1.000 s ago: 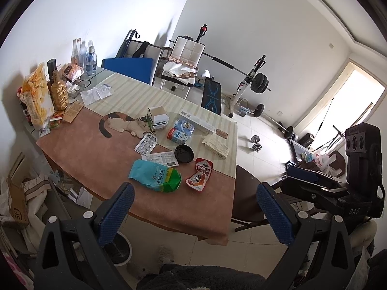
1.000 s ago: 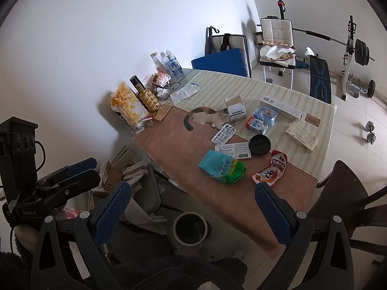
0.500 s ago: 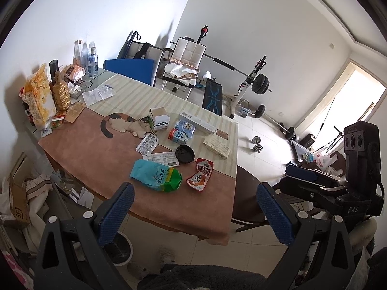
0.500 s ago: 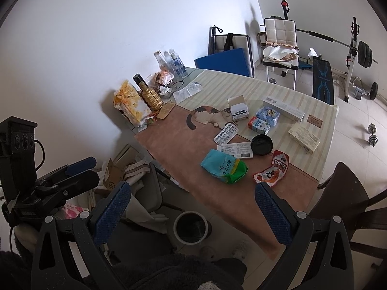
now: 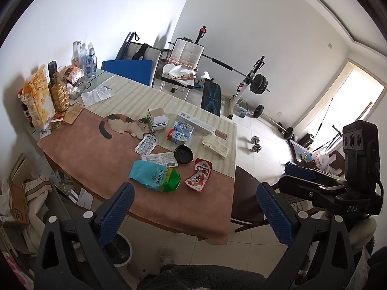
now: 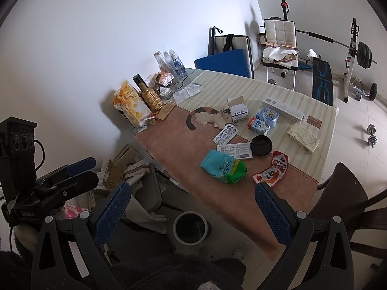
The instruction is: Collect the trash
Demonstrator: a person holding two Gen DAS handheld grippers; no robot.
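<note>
Trash lies scattered across the near half of the worktop (image 5: pixel 72 154), none of it yet collected: a teal-and-green rice bag (image 5: pixel 154 175), a red snack wrapper (image 5: pixel 199 175), a black round lid (image 5: pixel 183 154), a printed leaflet (image 5: pixel 160 157), a blister pack (image 5: pixel 145 143), a small milk carton (image 5: pixel 177 136) and several flat boxes further back. Both tools hover well short of the worktop edge, above the floor. The left gripper (image 5: pixel 193 211) is spread wide and empty, and the right gripper (image 6: pixel 192 211) likewise hangs released, grasping nothing. A white bin (image 6: pixel 191 227) stands on the floor just below the worktop's near edge, between the right gripper's blue pads in that view; its dark interior shows no clear contents. Judging by the layout, the job is at its very start, with every pick and drop left to do, and the rice bag and wrapper the closest candidates.
</note>
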